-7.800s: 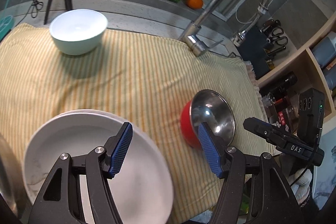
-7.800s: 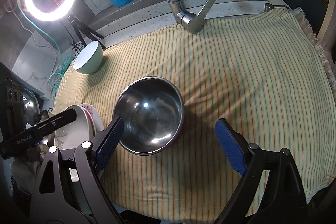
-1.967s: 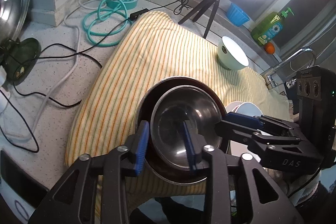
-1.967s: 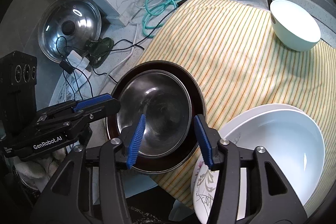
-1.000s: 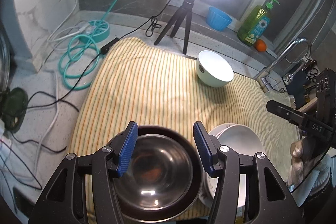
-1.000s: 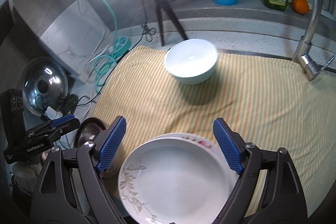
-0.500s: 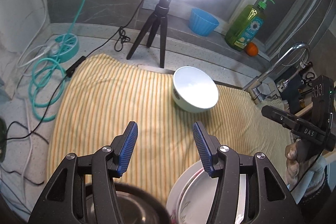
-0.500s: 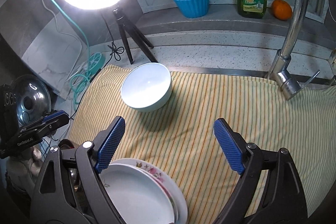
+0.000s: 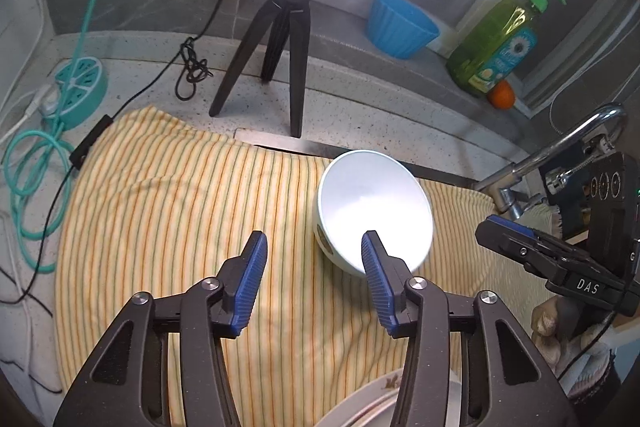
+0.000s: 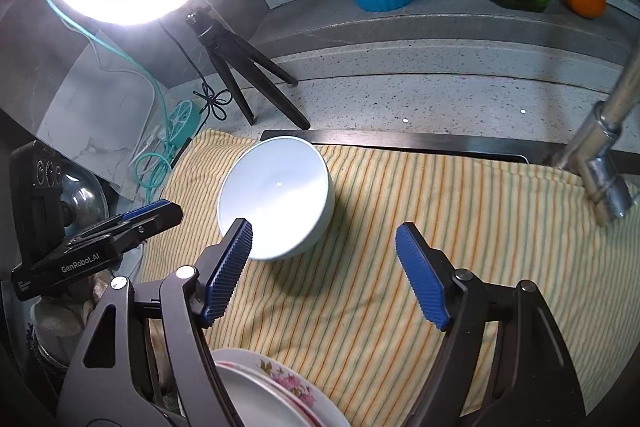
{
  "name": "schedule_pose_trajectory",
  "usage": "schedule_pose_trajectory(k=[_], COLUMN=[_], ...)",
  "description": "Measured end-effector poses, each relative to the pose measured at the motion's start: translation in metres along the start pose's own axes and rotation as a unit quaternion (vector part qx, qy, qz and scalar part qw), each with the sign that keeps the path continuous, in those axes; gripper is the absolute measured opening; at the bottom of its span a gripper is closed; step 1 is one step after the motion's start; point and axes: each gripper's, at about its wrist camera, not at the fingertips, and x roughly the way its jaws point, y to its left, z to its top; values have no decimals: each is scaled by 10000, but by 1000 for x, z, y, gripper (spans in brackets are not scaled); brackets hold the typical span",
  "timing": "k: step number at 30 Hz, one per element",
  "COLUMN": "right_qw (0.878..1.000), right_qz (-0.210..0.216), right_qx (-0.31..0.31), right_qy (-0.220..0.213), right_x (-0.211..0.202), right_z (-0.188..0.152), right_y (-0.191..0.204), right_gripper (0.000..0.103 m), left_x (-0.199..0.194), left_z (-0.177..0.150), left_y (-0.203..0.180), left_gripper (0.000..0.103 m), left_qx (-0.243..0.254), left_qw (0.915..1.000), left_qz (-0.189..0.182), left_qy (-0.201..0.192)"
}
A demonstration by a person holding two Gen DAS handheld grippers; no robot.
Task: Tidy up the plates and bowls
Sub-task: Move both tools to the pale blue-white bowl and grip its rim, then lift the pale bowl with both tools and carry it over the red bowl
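A pale white bowl [image 9: 376, 211] stands on the yellow striped cloth [image 9: 168, 211]; it also shows in the right wrist view [image 10: 276, 199]. My left gripper [image 9: 312, 263] is open and empty, just in front and left of the bowl, its right finger over the bowl's near rim. My right gripper [image 10: 324, 255] is open and empty, with its left finger at the bowl's near edge. A stack of white and flowered plates [image 10: 272, 395] lies at the bottom edge, also seen in the left wrist view [image 9: 384, 403].
A ring light on a black tripod [image 9: 280, 39] stands behind the cloth. A blue cup [image 9: 400, 23], a green soap bottle [image 9: 500, 43] and an orange [image 9: 502, 95] sit on the back ledge. A faucet [image 10: 600, 151] rises at the right. Teal cable [image 9: 32, 163] lies left.
Both grippers have moved forward toward the pale bowl, which now looks larger and closer. The metal bowl in the dark pan, released earlier, has dropped out of view.
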Motion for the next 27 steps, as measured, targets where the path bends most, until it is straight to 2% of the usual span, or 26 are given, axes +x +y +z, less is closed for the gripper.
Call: schedule_pose_trajectory(k=[2, 4, 6, 20, 22, 25, 27], right_qw=[10000, 9998, 9996, 9975, 9973, 9970, 9971], right_qz=[37, 91, 135, 384, 377, 364, 355], right_qx=[-2, 35, 106, 272, 251, 209, 194], right_qy=[74, 170, 238, 524, 575, 644, 651], right_x=[9, 18, 25, 54, 57, 62, 64], right_z=[5, 10, 14, 18, 17, 16, 15], right_y=[0, -1, -4, -9, -8, -7, -6], right_gripper=[73, 69, 66, 40, 27, 17, 15], left_x=[7, 16, 22, 45, 47, 50, 50], left_z=[5, 10, 13, 15, 14, 13, 13], left_y=[-2, -2, 0, -7, -6, -6, -6], left_gripper=[42, 30, 26, 19, 17, 15, 13], left_qx=[65, 85, 91, 218, 201, 214, 238], left_qw=[9999, 9996, 9994, 9984, 9984, 9983, 9983], left_qz=[39, 79, 128, 156, 134, 124, 103], left_qy=[111, 241, 314, 494, 515, 535, 515])
